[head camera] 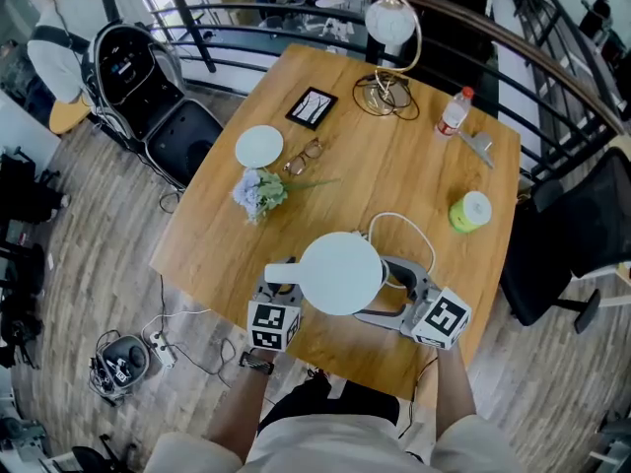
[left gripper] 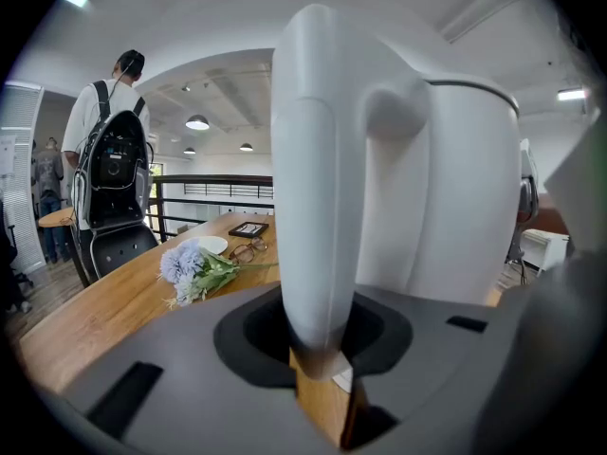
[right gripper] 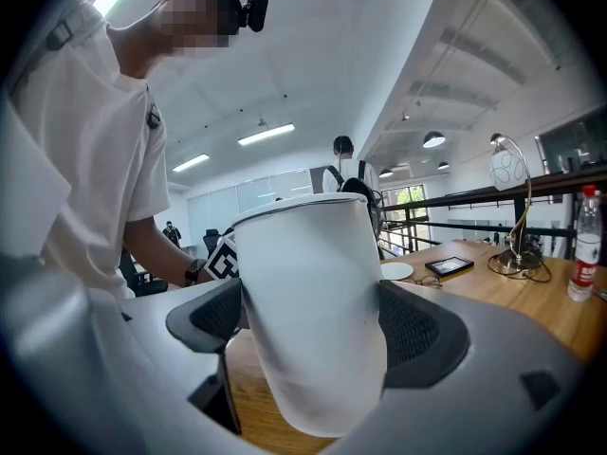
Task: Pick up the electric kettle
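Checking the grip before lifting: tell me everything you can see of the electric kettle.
The electric kettle is matte white and plastic-looking, with a tapered round body, flat lid and thick loop handle. It leans slightly over the wooden table, its base apparently just off the wood. The left claw is clamped on the handle; the right claw squeezes the body from both sides.

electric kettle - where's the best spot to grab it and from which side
Take the electric kettle by its handle, from the person's left: it is a slim upright bar standing off the body, narrow enough for jaws. The left gripper is shut on it. The body is wide and smooth; the right gripper clamps it from the other side.
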Demonstrator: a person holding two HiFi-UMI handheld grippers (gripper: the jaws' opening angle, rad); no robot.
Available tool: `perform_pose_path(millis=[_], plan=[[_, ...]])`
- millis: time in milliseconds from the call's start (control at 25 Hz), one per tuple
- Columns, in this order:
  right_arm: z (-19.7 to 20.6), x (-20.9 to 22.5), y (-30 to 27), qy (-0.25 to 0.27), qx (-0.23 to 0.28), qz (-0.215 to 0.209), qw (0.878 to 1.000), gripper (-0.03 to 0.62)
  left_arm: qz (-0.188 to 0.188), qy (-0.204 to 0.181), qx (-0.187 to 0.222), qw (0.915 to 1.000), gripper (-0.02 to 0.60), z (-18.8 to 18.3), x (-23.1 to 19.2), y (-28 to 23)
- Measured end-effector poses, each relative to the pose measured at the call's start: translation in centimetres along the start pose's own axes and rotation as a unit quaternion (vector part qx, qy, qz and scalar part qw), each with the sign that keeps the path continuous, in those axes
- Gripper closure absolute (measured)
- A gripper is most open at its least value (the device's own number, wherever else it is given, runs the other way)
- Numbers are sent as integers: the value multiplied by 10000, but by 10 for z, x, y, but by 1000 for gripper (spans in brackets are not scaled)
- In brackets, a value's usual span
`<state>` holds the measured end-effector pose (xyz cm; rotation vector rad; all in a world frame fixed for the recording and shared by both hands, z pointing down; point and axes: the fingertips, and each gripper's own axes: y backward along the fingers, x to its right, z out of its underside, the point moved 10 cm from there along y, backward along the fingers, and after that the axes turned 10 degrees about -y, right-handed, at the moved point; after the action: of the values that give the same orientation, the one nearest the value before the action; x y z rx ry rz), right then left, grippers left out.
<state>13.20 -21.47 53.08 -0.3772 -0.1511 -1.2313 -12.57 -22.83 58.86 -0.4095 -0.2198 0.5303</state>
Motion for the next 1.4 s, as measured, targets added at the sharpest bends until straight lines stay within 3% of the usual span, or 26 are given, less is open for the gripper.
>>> perform_pose_path(millis=[320,880,1400], plan=[[-24,-25,1,167,112,169,9997,163,40,-87,111,9999,495,-21,-4,18],[-59,-74,16,-126,777,333,9963,158,232,-91,423,9988,496,-57,3,70],[-91,-142,33,-52,1076,559,9926,157,364,-237,795,9959,497,-90,13,131]])
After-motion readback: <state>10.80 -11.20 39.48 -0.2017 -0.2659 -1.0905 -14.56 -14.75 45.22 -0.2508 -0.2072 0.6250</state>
